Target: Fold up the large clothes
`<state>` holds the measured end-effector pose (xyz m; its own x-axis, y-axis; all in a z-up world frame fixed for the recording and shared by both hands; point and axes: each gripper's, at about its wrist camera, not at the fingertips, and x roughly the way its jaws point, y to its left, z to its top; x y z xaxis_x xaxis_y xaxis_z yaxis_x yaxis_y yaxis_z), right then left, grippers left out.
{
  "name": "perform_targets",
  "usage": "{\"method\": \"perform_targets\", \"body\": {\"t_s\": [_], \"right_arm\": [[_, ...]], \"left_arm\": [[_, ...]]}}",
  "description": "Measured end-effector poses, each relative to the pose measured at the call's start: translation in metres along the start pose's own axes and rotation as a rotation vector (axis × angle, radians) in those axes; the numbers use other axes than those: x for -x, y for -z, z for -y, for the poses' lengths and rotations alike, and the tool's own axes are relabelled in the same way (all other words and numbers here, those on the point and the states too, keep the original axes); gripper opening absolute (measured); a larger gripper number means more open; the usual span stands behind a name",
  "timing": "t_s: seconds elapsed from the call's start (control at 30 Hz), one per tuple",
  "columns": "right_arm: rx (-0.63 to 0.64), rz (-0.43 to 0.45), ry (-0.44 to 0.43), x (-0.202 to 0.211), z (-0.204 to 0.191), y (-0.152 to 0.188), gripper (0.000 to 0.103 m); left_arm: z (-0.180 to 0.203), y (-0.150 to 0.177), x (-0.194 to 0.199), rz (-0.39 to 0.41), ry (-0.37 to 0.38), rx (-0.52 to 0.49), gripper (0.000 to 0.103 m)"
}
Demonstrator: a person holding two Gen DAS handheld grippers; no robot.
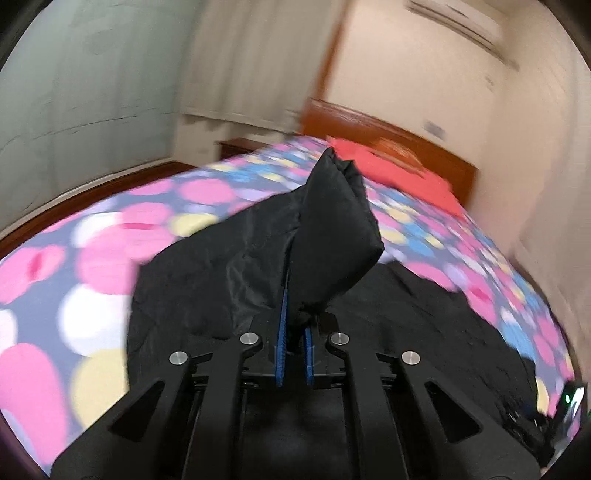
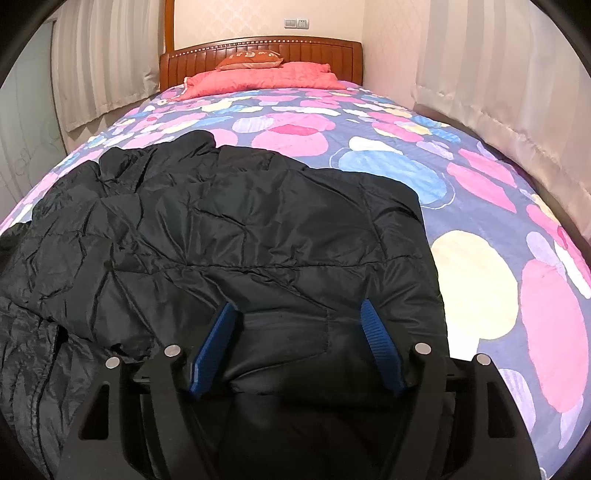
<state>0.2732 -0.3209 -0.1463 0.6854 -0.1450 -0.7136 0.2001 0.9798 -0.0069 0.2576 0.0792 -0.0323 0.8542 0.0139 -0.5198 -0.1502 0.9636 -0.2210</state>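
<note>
A black jacket [image 2: 229, 236] is spread on the bed [image 2: 480, 206]. One fold is pinched by the left gripper [image 1: 293, 317]; the right gripper [image 2: 295, 332] is held wide open, empty. A fold-over seems underway; laying it flat comes next.

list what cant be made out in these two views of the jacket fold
- Left wrist view: motion blur smears the bedspread and the air conditioner.
- Left wrist view: the left gripper and a raised fold hide where its jaws pinch the black jacket.
- Right wrist view: the frame edge cuts off the jacket's left side.
</note>
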Motion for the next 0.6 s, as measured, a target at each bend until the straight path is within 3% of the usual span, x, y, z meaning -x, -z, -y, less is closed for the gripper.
{"method": "perform_targets", "body": {"t_s": [0.27,0.4,0.47,0.5,0.57,0.6], "right_arm": [[-0.009,0.005,-0.02,-0.001,0.001,0.001,0.073],[-0.011,0.004,-0.031,0.0,0.0,0.002,0.075],[-0.01,0.004,-0.031,0.0,0.0,0.002,0.076],[-0.01,0.004,-0.031,0.0,0.0,0.002,0.076],[-0.007,0.004,-0.03,0.0,-0.001,0.002,0.076],[-0.009,0.003,-0.031,0.0,-0.001,0.002,0.076]], "left_arm": [[0.122,0.054,-0.046,-0.138,0.141,-0.186,0.007],[0.151,0.088,-0.065,-0.248,0.168,-0.257,0.008],[0.161,0.096,-0.07,-0.261,0.156,-0.287,0.01],[0.162,0.096,-0.068,-0.256,0.154,-0.297,0.019],[0.163,0.095,-0.063,-0.246,0.164,-0.304,0.024],[0.161,0.093,-0.059,-0.241,0.16,-0.306,0.034]]}}
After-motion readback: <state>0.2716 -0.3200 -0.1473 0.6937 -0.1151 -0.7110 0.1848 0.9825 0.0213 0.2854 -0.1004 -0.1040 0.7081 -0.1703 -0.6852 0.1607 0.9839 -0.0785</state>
